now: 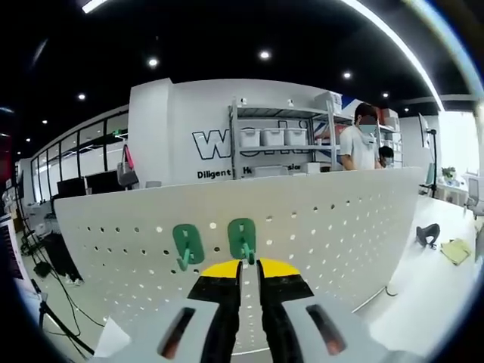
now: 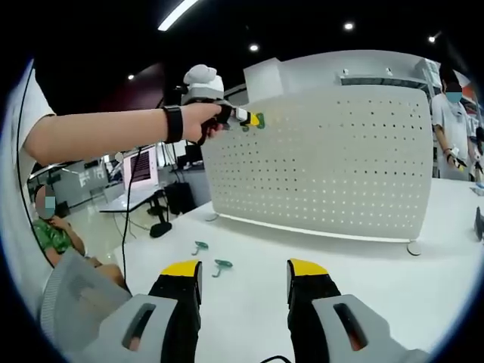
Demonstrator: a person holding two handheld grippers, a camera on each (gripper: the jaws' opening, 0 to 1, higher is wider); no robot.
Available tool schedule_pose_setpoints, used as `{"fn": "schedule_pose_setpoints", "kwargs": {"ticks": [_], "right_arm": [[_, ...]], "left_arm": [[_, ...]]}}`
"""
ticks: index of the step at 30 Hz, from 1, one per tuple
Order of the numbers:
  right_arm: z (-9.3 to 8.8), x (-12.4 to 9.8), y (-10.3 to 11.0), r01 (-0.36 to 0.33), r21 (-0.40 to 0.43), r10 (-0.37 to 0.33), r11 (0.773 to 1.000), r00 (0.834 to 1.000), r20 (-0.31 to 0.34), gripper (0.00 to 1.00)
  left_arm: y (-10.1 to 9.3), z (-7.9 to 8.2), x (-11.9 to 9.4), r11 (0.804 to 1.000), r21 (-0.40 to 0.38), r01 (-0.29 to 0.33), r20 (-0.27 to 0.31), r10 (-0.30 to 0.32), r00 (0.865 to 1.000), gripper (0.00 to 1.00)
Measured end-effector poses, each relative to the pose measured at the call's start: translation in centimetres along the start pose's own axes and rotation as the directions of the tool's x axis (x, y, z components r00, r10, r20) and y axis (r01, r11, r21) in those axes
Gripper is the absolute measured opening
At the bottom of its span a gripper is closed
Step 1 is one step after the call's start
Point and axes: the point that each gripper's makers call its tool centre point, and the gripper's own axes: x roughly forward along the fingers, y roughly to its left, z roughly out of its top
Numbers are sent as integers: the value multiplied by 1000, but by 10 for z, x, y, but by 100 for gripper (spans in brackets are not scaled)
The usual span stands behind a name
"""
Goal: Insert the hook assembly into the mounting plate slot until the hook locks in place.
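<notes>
Left hand-held gripper clamped green plastic hook, seating it in white perforated board | right hand-held gripper open, idle above worktop.

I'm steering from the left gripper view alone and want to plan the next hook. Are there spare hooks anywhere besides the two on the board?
Observer: Yes. Two green hooks lie loose on the white table, in front of the pegboard.
Operator: Where are the right tongs relative to them?
Observer: The right tongs are open and empty, low over the table, with the two loose hooks just beyond the left tip.
Operator: How high on the board am I working?
Observer: Near the top left corner. The left tongs meet the board there, held by a hand with a black wristband.
</notes>
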Motion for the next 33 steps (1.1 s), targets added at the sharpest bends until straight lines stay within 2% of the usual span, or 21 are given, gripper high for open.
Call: {"fn": "schedule_pose_setpoints", "kwargs": {"ticks": [11,17,24,26,28,30,33], "right_arm": [[4,2,2,-9,-18,9,1000,1000,-3,45],[6,1,2,-7,-24,7,1000,1000,-1,46],[6,1,3,-7,-23,7,1000,1000,2,46],[6,1,4,-8,-24,8,1000,1000,-1,46],[5,1,4,-6,-26,6,1000,1000,0,45],[5,1,4,-7,-21,7,1000,1000,0,45],[4,0,4,-5,-22,5,1000,1000,-1,45]], "left_arm": [[-4,-9,-15,999,-2,50,16,-50,999,14],[-17,-18,-20,991,15,131,7,-131,991,19],[-25,-23,-29,982,23,188,17,-188,982,22],[-22,-22,-35,985,38,170,26,-171,985,18],[-27,-21,-38,979,27,201,49,-202,978,21],[-30,-27,-40,973,1,231,29,-231,973,26],[-30,-25,-47,971,27,238,68,-239,969,28]]}}
